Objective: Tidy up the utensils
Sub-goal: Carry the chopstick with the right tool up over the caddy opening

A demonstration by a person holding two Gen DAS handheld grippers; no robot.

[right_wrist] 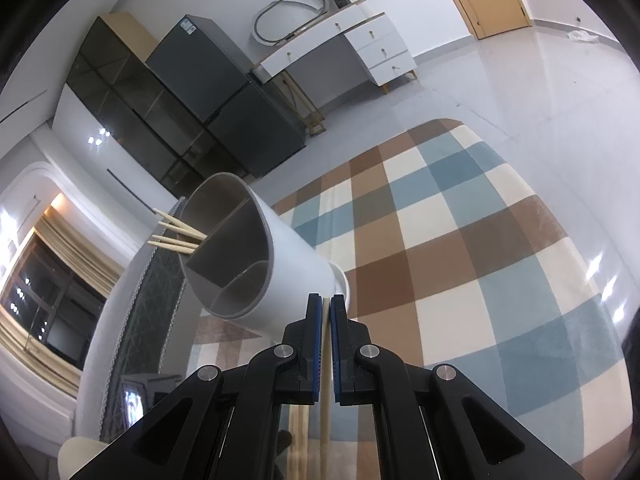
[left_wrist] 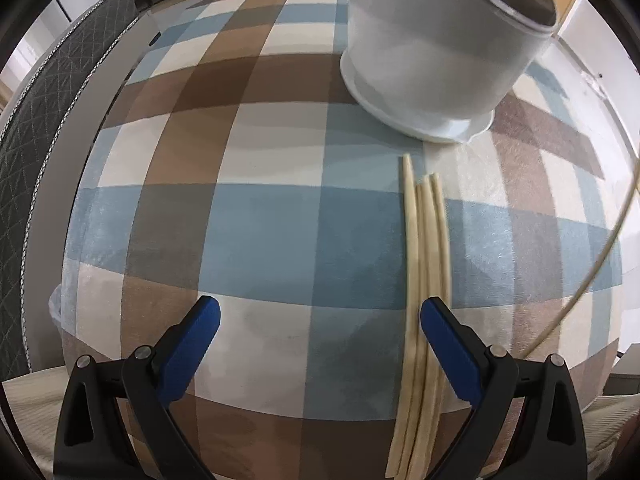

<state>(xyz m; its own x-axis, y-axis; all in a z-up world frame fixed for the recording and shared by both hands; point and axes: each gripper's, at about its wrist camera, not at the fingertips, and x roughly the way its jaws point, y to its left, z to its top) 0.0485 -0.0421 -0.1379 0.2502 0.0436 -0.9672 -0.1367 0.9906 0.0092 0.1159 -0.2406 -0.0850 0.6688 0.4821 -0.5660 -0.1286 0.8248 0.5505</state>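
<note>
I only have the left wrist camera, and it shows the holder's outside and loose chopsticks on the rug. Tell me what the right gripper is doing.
Observer: The right gripper is shut on a single chopstick, which runs between its pads.
Operator: Report what is inside the holder.
Observer: Four chopsticks stick out of one compartment of the white holder.
Operator: Check the other compartments.
Observer: Dividers split the holder into sections, and the two sections nearest the right camera show no utensils.
</note>
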